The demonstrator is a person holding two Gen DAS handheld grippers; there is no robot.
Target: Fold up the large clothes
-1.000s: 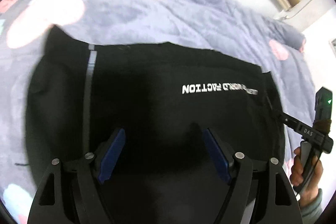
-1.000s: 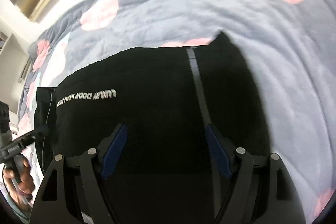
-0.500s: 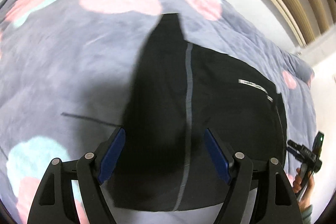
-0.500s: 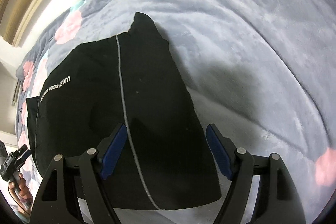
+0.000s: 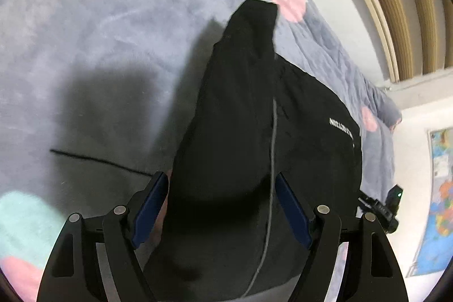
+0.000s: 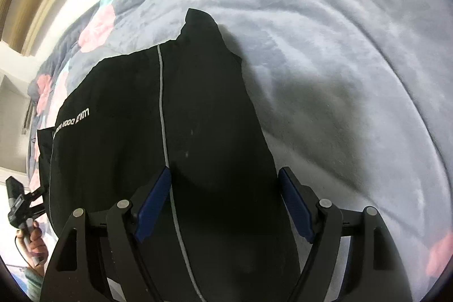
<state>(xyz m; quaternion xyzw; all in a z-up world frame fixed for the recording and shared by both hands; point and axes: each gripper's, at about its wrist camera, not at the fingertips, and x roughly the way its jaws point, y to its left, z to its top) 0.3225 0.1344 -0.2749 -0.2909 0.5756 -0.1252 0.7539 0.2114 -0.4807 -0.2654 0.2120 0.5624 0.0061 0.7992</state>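
A: Where is the garment [image 5: 254, 149]?

B: Spread flat on the bed [image 5: 93, 53], on a grey blanket with pink and teal blotches. It is black, with a thin grey stripe [image 6: 161, 92] running along it and small white lettering [image 6: 72, 119] near one end. A sleeve-like end [image 6: 202, 27] pokes out at the far edge.

A: And the claws?

B: The left claw [image 5: 219, 210] hangs over the near end of the cloth, jaws wide apart, nothing between the pads. The right claw [image 6: 225, 205] is the same over its own end: spread wide, gripping nothing. Each claw shows at the edge of the other's view.

A: So which step is this?

B: I'd judge it the approach to a fold. The garment already looks partly folded into a long band, and both claws point down at its near edge.

A: What does the next move need?

B: Probably each claw dropping onto the near hem, one pad slipping under the cloth, then pinching all layers before lifting. The blanket is soft, so a claw could snag it along with the garment.
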